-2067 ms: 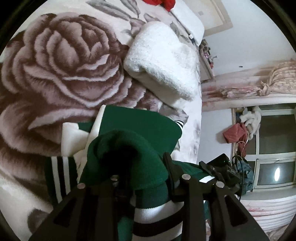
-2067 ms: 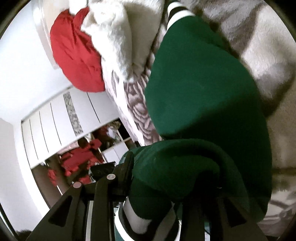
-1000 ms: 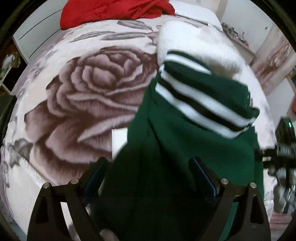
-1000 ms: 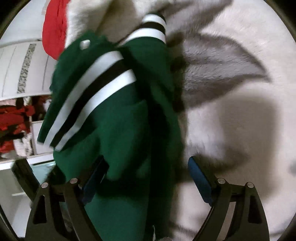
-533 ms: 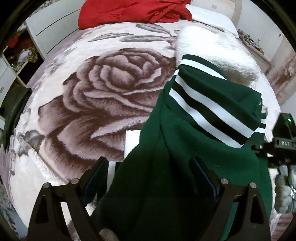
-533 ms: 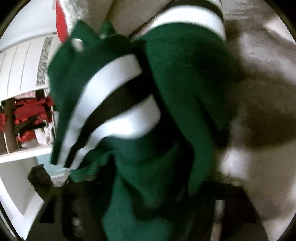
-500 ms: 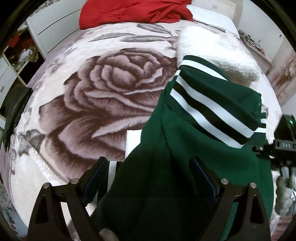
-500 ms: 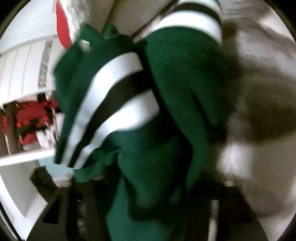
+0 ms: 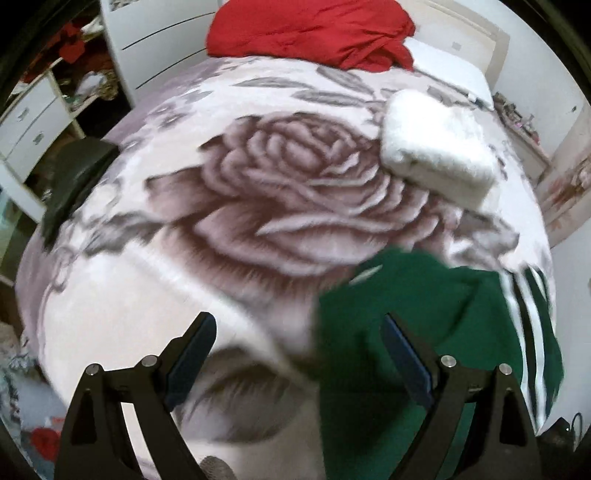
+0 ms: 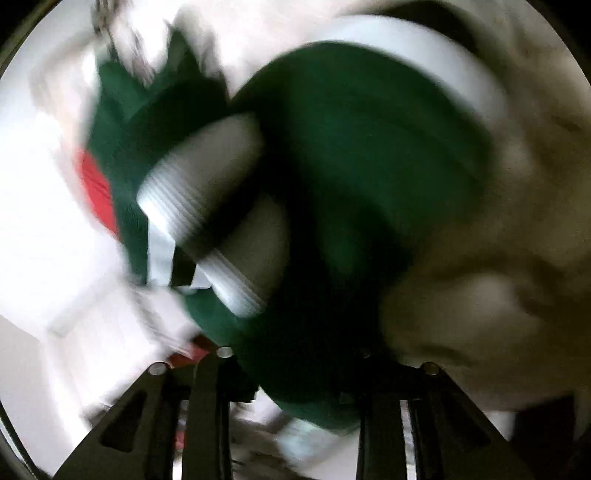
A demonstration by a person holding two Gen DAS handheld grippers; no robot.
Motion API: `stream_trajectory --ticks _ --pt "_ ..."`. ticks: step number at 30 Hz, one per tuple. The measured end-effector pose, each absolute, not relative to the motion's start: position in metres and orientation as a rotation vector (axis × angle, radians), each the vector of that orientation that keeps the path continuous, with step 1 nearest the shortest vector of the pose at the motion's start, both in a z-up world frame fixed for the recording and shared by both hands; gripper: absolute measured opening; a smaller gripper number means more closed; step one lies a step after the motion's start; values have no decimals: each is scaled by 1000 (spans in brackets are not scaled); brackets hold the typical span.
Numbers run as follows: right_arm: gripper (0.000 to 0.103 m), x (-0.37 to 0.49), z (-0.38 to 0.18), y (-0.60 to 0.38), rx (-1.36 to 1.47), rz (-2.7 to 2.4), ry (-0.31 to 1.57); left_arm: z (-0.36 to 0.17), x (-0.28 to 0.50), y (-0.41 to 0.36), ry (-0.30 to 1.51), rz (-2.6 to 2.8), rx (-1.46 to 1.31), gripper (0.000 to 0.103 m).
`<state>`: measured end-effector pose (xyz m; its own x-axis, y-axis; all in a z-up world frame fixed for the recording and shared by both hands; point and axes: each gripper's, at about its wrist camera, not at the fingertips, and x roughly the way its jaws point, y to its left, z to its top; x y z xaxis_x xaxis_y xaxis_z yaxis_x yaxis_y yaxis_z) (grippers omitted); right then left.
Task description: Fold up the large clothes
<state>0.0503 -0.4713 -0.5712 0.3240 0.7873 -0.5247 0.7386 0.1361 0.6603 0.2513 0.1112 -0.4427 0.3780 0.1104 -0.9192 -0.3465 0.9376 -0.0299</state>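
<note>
Right now the big bed point(image 9: 122, 317) with the rose blanket fills the left wrist view. A red blanket point(image 9: 310, 29) lies at its far end, and a folded white fluffy thing point(image 9: 436, 147) sits nearer. The green striped sweater point(image 9: 413, 332) lies to the right of the left gripper point(image 9: 295, 350), reaching under its right finger. Those jaws are wide open and hold nothing. The right gripper point(image 10: 291, 373) is much closer: green cloth bunches between its jaws, but the blur hides whether they pinch it. I think the right hand should lead.
</note>
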Motion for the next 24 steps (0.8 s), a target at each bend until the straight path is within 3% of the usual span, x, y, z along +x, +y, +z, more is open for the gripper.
stream_trajectory --ticks 2,7,14,15,18,21,22,23,24 --pt "48 37 -586 -475 1529 59 1542 -453 231 107 1188 322 -186 91" --pt "62 54 -553 -509 1231 131 1669 -500 180 108 1279 434 -107 91" --pt "65 158 -466 -518 724 316 1607 -613 144 123 1389 536 -199 93" --pt "65 174 -463 -513 713 337 1585 -618 142 124 1353 548 -206 103" --pt "65 229 -465 -481 679 415 1539 -621 137 133 1230 553 -287 103" --pt "65 267 -491 -453 645 458 1597 -618 142 138 1271 532 -311 103" --pt "59 271 -500 -445 646 461 1620 -615 145 140 1304 523 -315 103" --pt "10 274 -503 -439 662 451 1605 -608 147 143 1326 520 -328 103" --pt "4 270 -504 -444 697 474 1586 -595 148 145 1315 523 -345 103"
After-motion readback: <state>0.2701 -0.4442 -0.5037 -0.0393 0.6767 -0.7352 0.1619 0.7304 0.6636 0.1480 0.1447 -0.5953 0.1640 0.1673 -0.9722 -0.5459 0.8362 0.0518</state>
